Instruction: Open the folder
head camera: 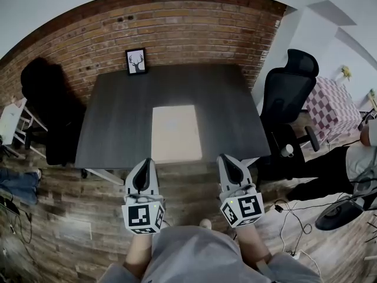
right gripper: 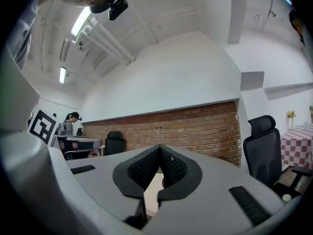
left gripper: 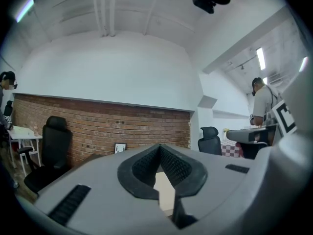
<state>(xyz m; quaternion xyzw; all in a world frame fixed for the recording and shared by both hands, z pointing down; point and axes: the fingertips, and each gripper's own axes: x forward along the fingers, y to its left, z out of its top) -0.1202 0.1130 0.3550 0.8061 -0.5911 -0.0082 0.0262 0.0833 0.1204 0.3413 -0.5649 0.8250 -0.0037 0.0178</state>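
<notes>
A pale cream folder (head camera: 175,132) lies flat and closed near the front edge of a dark grey table (head camera: 118,117). Both grippers hover in front of that edge, short of the folder, pointing level toward the wall. My left gripper (head camera: 143,163) is shut with nothing in it; its black pads meet at the tip (left gripper: 160,147), and a sliver of the folder (left gripper: 166,192) shows below them. My right gripper (head camera: 225,159) is also shut and empty, its pads (right gripper: 160,149) touching, with a bit of the folder (right gripper: 152,190) visible through the gap beneath.
A small framed deer picture (head camera: 136,61) stands at the table's far edge against a brick wall (head camera: 177,28). Black office chairs (head camera: 291,93) sit right and left (head camera: 50,111) of the table. Cables (head camera: 291,214) lie on the wooden floor at right. Another person (head camera: 359,158) is at far right.
</notes>
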